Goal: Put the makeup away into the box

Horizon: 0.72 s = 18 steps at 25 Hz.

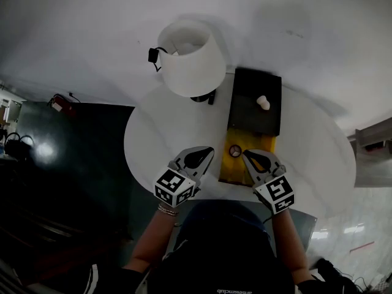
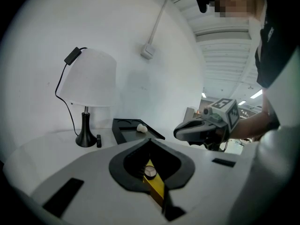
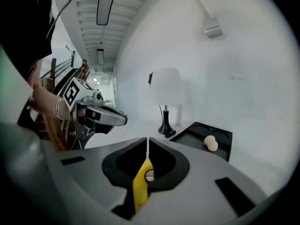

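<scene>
As both point down toward yellow box (image 1: pixel 231 168), left gripper (image 1: pixel 210 152) and right gripper (image 1: pixel 247 154) closed, empty.

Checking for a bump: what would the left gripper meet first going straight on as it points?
Likely the black tray, which lies straight beyond the tips of the shut left gripper; how high the gripper is above it is unclear.

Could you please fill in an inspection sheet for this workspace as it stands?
Surface: round white table.
Job's things: black box holding a cream makeup sponge; yellow panel against its near end, with a small round container on it.
Clutter: white-shaded lamp; small black block by its base.
Grippers: left gripper and right gripper both shut, nothing between the jaws, near the yellow panel.
Cables: black lamp cord with inline switch.
Surroundings: white wall, dark floor.
</scene>
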{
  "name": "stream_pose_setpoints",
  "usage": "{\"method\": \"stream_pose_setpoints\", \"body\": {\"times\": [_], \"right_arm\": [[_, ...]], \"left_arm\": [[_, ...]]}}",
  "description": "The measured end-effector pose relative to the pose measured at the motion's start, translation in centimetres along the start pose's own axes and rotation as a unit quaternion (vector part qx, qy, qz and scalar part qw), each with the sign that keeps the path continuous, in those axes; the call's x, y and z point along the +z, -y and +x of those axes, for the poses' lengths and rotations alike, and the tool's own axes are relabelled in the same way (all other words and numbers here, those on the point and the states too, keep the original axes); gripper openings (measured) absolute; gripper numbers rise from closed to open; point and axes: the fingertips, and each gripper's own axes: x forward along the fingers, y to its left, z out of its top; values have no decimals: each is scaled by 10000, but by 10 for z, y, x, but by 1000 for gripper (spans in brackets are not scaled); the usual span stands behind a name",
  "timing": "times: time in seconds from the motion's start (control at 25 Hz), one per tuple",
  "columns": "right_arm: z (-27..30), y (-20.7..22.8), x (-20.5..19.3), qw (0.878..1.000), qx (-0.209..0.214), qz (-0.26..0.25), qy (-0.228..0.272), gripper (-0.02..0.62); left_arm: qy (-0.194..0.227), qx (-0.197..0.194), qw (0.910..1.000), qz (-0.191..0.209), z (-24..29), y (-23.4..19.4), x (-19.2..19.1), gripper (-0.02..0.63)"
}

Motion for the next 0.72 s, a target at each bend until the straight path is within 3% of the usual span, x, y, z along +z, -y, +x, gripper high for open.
{"method": "stream_pose_setpoints", "body": {"times": [0.4, 0.72], "right_arm": [[-42, -11, 37, 9962, -616, 344, 508, 25], [-64, -13, 33, 9927, -993, 462, 505, 25]], "left_arm": [[86, -471, 9987, 161, -24, 1, 18, 17], [99, -642, 9976, 225, -24, -2, 20, 16]]}}
